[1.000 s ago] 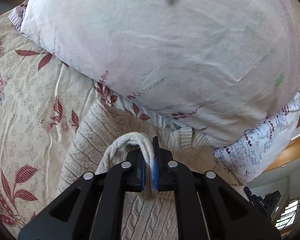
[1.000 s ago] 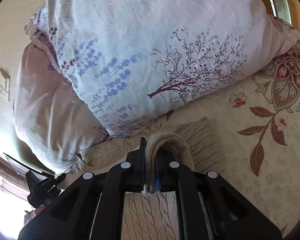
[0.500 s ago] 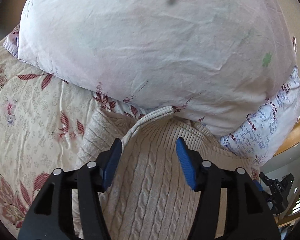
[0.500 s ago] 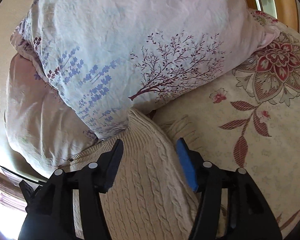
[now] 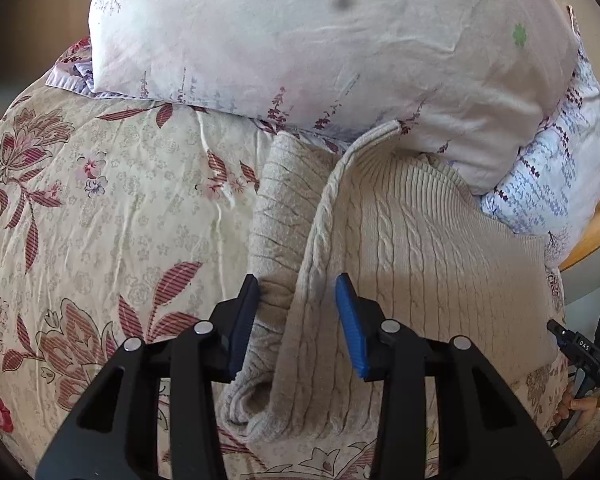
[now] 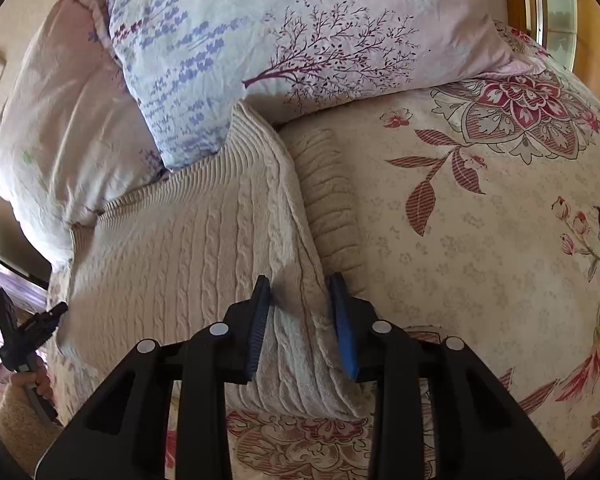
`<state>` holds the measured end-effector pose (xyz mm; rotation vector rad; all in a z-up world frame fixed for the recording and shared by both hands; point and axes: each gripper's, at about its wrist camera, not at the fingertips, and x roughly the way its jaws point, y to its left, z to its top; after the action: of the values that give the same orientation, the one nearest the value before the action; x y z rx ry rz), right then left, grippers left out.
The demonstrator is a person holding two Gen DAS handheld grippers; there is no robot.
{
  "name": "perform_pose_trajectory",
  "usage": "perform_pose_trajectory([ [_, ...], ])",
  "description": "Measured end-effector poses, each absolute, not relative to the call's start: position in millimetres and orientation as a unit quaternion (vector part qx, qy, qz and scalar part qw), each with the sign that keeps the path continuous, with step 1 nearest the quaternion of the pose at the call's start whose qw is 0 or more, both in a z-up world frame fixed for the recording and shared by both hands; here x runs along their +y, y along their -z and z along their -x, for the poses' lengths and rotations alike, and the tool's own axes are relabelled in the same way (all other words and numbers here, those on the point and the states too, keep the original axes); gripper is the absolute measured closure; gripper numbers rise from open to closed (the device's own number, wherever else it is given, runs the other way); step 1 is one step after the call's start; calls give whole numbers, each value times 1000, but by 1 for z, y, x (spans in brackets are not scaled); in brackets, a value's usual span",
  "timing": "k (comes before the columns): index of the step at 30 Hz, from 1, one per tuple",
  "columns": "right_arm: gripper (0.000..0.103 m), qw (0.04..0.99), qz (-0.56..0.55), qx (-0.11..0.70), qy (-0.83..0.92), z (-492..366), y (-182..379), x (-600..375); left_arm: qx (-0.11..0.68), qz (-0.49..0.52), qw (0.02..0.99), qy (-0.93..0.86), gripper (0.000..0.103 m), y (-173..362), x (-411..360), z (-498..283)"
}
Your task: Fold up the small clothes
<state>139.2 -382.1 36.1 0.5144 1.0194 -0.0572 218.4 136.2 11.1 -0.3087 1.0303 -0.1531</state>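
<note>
left gripper point(image 5: 298, 322) jaws apart | right gripper point(image 6: 302, 322) jaws apart | sweater point(image 5: 412, 260) folded on bedspread point(image 5: 100, 208)

The sweater point(image 5: 420, 248) is a cream cable-knit with ribbed edges. The bedspread point(image 5: 100, 216) is beige with dark red leaves and pinkish flowers. The pillow point(image 6: 300, 40) is pale pink-white with purple tree and lavender sprig prints. Both black grippers have blue pads point(image 5: 350, 320).
</note>
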Motion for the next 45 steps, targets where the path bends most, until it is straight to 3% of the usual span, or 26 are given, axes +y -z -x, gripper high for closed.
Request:
perform_pose_trajectory([
  [1,88,842,-239,483,29,-139,-36,-381,492,140,856,73,70,-10,134,-217],
  [4,91,841,-247,480,25,-137,-39,-382,496,127,856,75,86,-10,131,-213],
  [6,91,844,-245,477,24,-134,-44,-382,496,133,854,79,89,-13,132,-211],
  [14,92,843,-261,470,30,-114,-58,-380,493,131,854,104,92,-30,137,-201],
  [23,91,832,-222,503,77,-120,-37,-372,496,112,856,94,92,-15,133,-204],
  [26,91,835,-193,508,85,-128,-39,-363,490,101,861,89,88,-18,129,-201],
  [29,81,841,-174,504,86,-129,-47,-356,474,100,871,78,81,-27,130,-194],
  [31,62,860,-157,476,94,-127,-62,-349,451,96,884,73,63,-38,127,-187],
  [33,54,878,-140,449,88,-126,-74,-338,430,90,895,83,55,-47,117,-180],
  [36,54,887,-112,445,48,-137,-80,-316,433,69,892,113,48,-49,94,-180],
  [45,53,855,-79,512,23,-164,-49,-288,469,77,872,119,48,-22,82,-188],
])
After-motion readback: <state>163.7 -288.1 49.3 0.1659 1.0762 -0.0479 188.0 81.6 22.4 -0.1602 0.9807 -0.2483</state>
